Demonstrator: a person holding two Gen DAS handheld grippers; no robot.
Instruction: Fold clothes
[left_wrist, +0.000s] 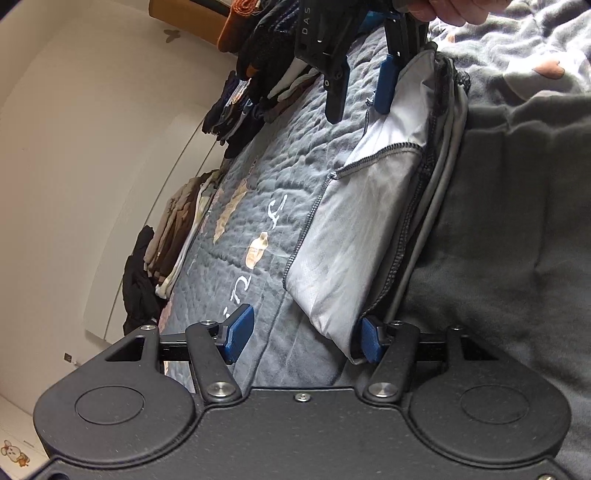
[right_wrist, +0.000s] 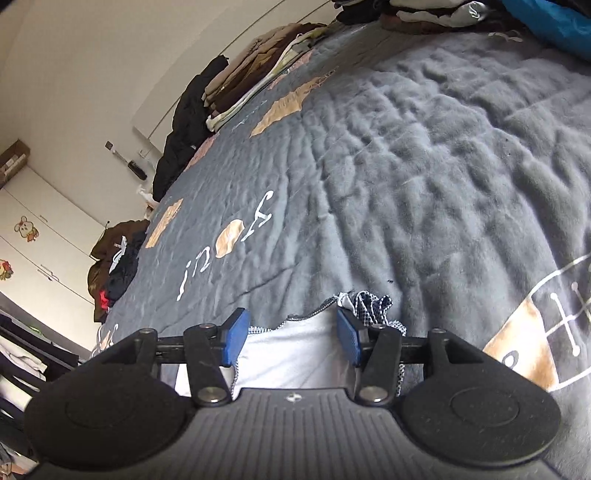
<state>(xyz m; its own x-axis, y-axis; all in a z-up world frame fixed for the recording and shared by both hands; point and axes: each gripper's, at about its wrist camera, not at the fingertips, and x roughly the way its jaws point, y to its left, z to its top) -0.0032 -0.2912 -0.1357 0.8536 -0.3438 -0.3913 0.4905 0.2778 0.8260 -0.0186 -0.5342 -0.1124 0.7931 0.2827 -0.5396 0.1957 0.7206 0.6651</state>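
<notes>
Where legible, blanket (right_wrist: 424, 155) lettering ("inof")

folded light grey garment (left_wrist: 369, 206) lying flat on bed.

Grey quilted bedspread with tan patches (right_wrist: 424, 155): white script lettering, seen upside down and partly hidden, only some letters legible, roughly "inof"; the same lettering shows in the left wrist view. Black plastic gripper body at the top of the left wrist view (left_wrist: 314, 40): small pale letters "DAS", cut off.
</notes>
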